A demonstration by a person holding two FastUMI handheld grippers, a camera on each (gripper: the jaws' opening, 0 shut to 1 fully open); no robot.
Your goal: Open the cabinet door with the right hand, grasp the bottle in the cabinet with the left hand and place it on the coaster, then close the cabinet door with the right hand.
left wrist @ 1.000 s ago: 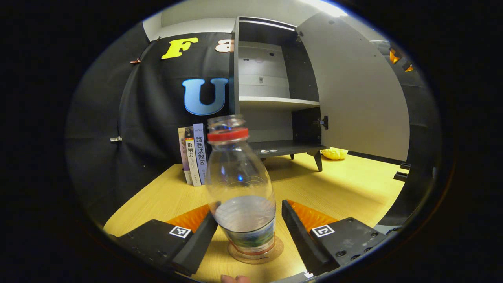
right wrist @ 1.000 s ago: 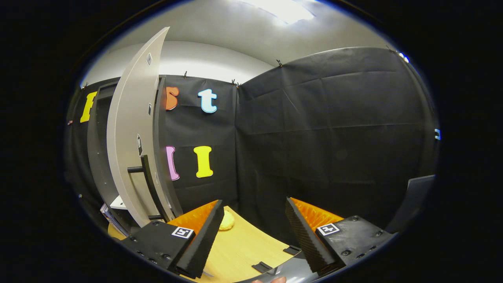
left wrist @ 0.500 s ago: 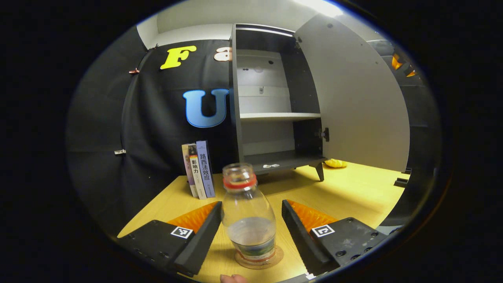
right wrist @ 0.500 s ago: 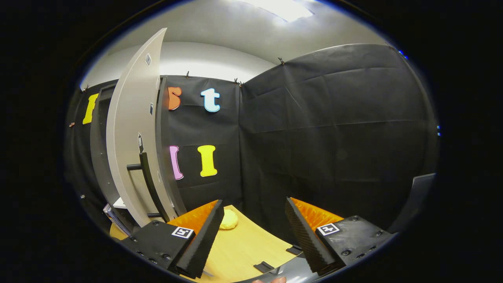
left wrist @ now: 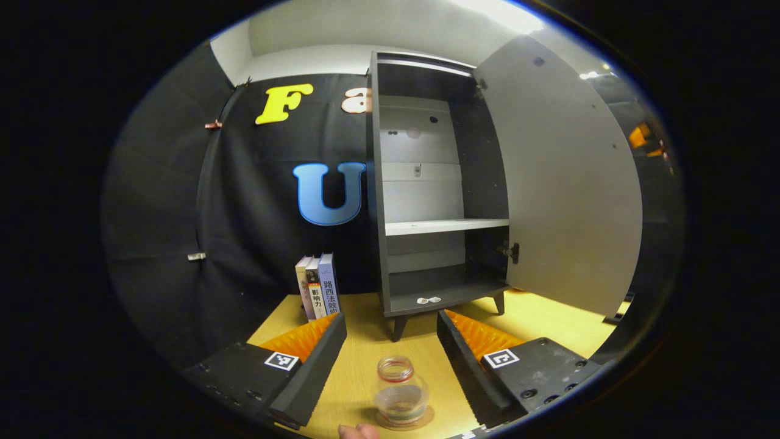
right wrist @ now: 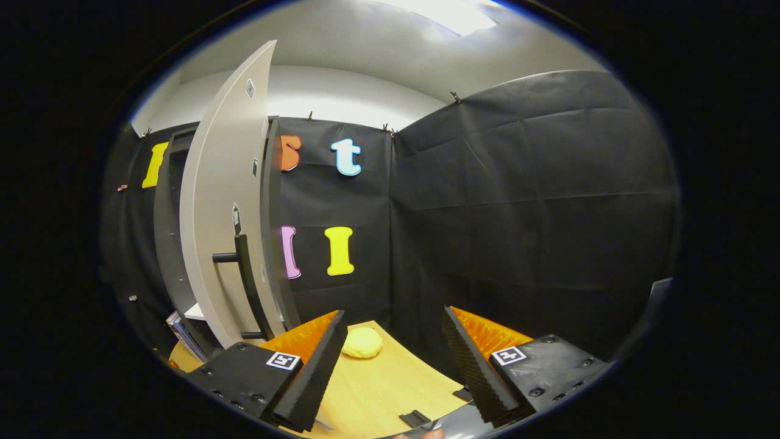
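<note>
wooden table: bottle on half-hidden coaster; left claw and right claw wide, empty

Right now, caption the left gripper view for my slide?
Open hand-held gripper above bottle on coaster; cabinet door open.

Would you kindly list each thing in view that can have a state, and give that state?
cabinet door: swung wide open
cabinet: both shelves bare of bottles
bottle: upright on the coaster, uncapped, partly filled
left gripper: open, clear of the bottle
right gripper: open, holding nothing
books: standing upright
</note>
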